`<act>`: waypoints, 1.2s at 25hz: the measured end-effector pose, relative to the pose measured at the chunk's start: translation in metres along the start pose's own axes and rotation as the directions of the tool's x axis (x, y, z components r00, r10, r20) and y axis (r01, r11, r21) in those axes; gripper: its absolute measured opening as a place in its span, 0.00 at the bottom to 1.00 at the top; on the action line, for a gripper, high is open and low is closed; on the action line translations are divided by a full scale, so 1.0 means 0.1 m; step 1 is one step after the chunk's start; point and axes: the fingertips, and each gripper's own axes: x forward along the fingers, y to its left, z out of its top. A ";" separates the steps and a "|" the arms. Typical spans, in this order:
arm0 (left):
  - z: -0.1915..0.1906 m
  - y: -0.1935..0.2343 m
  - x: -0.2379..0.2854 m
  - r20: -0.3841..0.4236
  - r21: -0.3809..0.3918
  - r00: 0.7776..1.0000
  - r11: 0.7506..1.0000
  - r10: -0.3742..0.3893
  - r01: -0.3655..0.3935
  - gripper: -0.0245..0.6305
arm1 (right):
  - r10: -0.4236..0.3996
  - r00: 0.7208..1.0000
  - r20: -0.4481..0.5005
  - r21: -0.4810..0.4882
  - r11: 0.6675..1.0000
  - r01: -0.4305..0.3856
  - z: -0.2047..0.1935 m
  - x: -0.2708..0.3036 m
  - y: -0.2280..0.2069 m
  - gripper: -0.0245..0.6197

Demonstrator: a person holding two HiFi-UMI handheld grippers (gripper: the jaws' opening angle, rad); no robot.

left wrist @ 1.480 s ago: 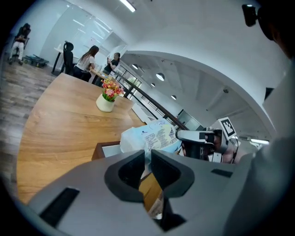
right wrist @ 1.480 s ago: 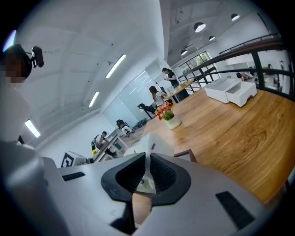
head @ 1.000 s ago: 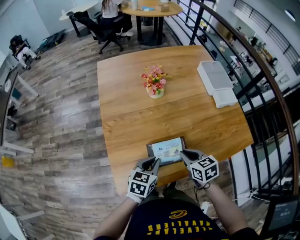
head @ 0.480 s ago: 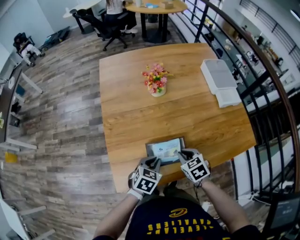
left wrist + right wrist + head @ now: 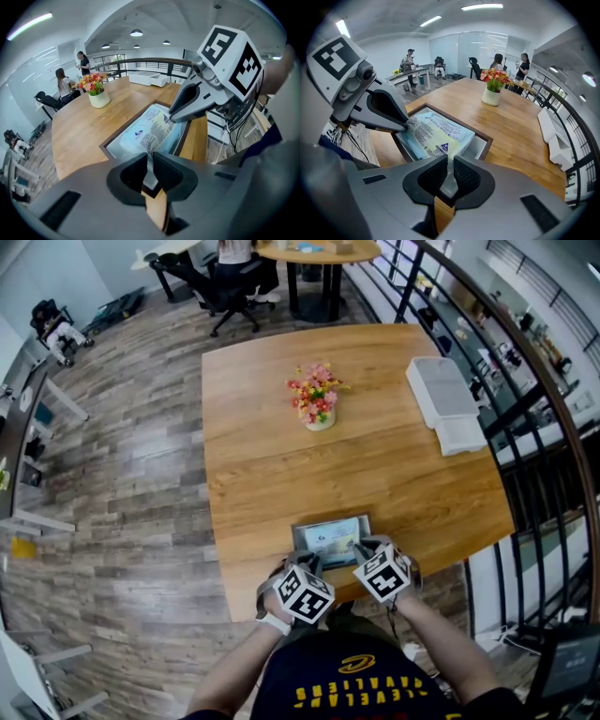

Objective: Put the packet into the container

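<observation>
A pale blue and yellow packet [image 5: 332, 537] lies in the dark-rimmed rectangular container [image 5: 299, 538] at the table's near edge. My left gripper [image 5: 310, 564] is shut on the packet's near left edge; in the left gripper view the thin film [image 5: 151, 161] is pinched between the pads, with the packet [image 5: 151, 130] reaching into the container [image 5: 112, 138]. My right gripper [image 5: 362, 550] is shut on the near right edge, and its jaws [image 5: 449, 165] clamp the film of the packet [image 5: 435, 133]. Each gripper shows in the other's view: right [image 5: 171, 117], left [image 5: 408, 123].
A flower pot [image 5: 316, 407] stands mid-table on the wooden table [image 5: 272, 474]. White trays [image 5: 444, 395] sit at the far right edge. A dark railing [image 5: 530, 390] runs along the right. A person sits at a round table [image 5: 319, 251] beyond.
Both grippers have sunk and rolled, their marker cubes tilting and coming closer to each other. The packet has gone down with them into the container.
</observation>
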 end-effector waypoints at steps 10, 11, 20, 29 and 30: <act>-0.08 0.00 0.11 -0.114 0.064 0.993 0.998 0.006 0.001 0.11 | -0.009 0.998 -0.058 -0.022 1.000 0.007 -0.02 0.06 0.02 0.10; -0.08 0.00 0.12 -0.115 0.060 0.993 0.998 0.003 0.004 0.11 | -0.009 0.998 -0.057 -0.021 1.000 0.008 -0.02 0.07 0.02 0.10; -0.09 0.03 0.08 -0.107 0.048 0.994 0.999 0.013 -0.008 0.15 | -0.009 0.999 -0.054 -0.008 1.000 0.009 -0.03 0.05 0.04 0.13; -0.04 0.09 -0.07 -0.058 -0.021 0.998 1.000 0.018 -0.019 0.17 | -0.036 0.999 0.026 0.045 0.998 0.035 0.11 -0.15 -0.09 0.15; -0.03 0.11 -0.10 -0.048 -0.031 0.999 0.999 0.020 -0.021 0.17 | -0.038 0.999 0.038 0.063 0.997 0.036 0.13 -0.18 -0.11 0.15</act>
